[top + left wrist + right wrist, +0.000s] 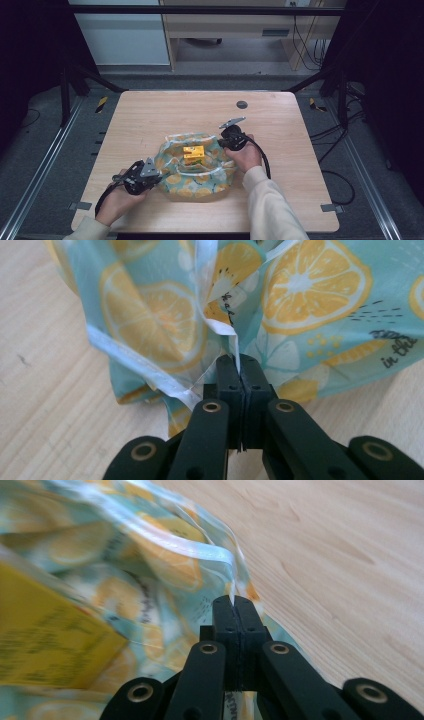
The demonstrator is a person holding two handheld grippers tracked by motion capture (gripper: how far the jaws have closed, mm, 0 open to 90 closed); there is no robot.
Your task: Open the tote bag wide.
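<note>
**Lemon-print bag pinched at both edges**

High view: lemon-print bag point(197, 167) lying open near the middle of the wooden surface point(150, 110), a yellow box point(193, 153) sitting inside it. Left gripper point(159, 176) at the bag's near-left edge, held in the left hand point(117, 200). Right gripper point(220, 142) at the bag's far-right edge, held in the right hand point(246, 155), pale sleeve point(272, 207) trailing toward the bottom of the frame. Dark round plug point(242, 104) set into the surface beyond the bag, well apart from it.

Left gripper view: left gripper point(239, 362) with jaws pressed together, a thin fold of the lemon-print bag point(300, 300) caught between them at the tips. White seam strip point(145, 370) running down across the plastic just beside the jaws. Bare wooden surface point(45, 405) to either side.

Right gripper view: right gripper point(233, 602) with jaws together, clamped on the rim of the lemon-print bag point(165, 565) where its pale edge band point(200, 550) meets the tips. Yellow box point(45, 635) blurred at the left, apparently within the bag. Wooden surface point(340, 555) stretching away on the right.
</note>
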